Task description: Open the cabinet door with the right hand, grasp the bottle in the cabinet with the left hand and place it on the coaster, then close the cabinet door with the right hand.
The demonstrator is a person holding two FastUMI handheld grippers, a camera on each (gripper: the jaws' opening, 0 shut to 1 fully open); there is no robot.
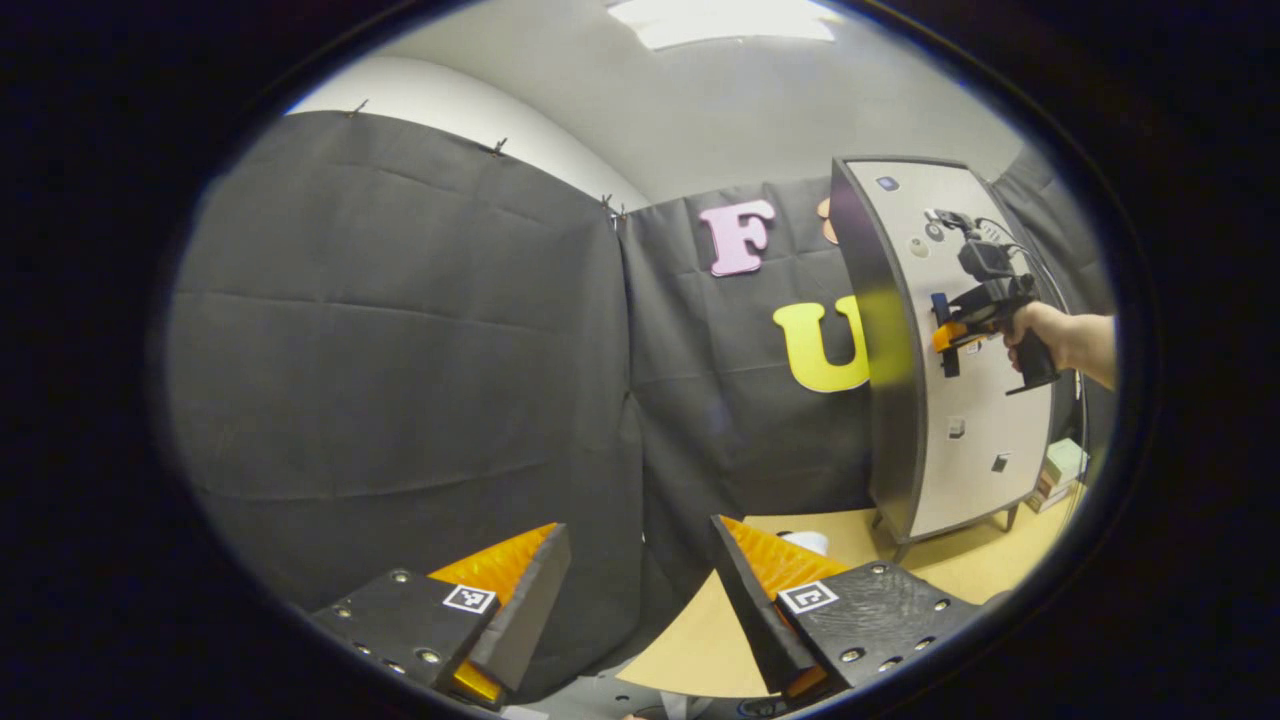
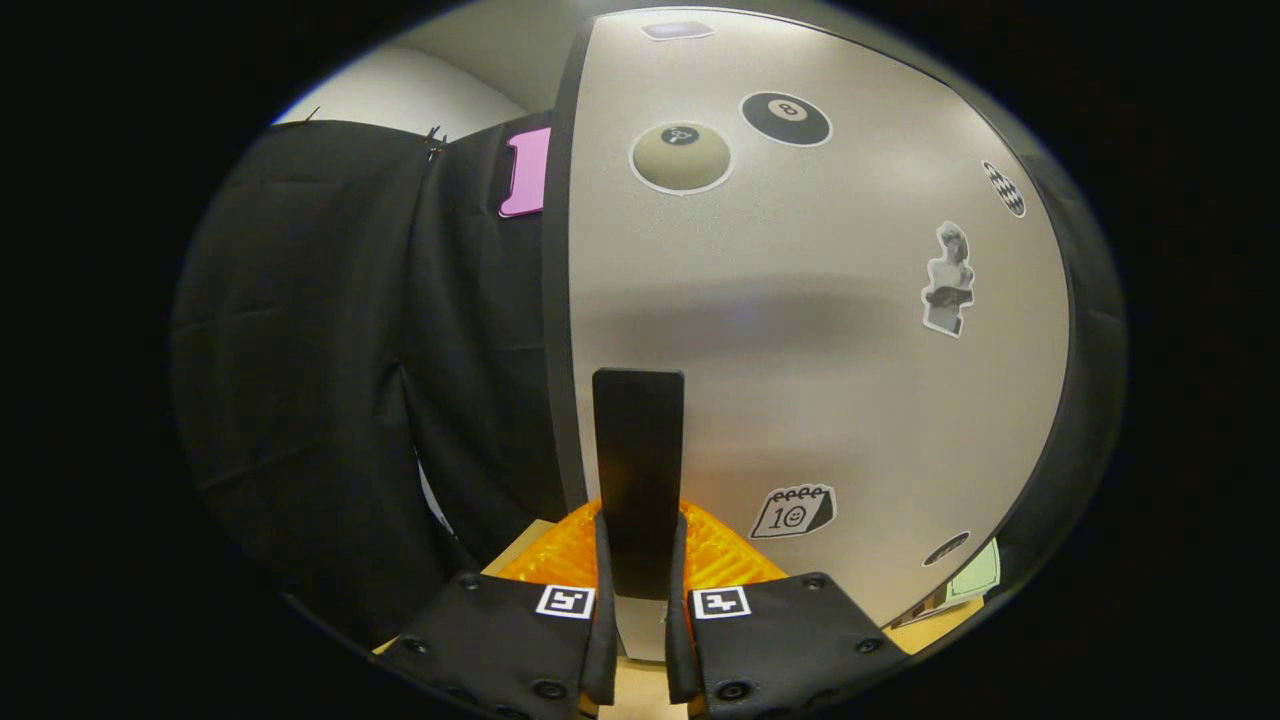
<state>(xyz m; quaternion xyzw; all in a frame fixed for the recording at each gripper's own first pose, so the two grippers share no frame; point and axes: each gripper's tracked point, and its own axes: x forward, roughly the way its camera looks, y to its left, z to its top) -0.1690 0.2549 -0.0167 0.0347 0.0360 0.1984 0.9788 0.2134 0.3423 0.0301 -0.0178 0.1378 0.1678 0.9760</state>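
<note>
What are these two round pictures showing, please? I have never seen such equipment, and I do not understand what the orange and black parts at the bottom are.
A person holds a two-finger gripper in each hand, and each carries a camera looking along its fingers. In the left gripper view, the left gripper is open and holds nothing; its fingers are those orange and black parts. Farther off, a hand holds the right gripper against the cabinet door, which bears stickers. In the right gripper view, that gripper is shut on the door's black handle. The cabinet stands on a light wooden table; a small white object lies there.
</note>
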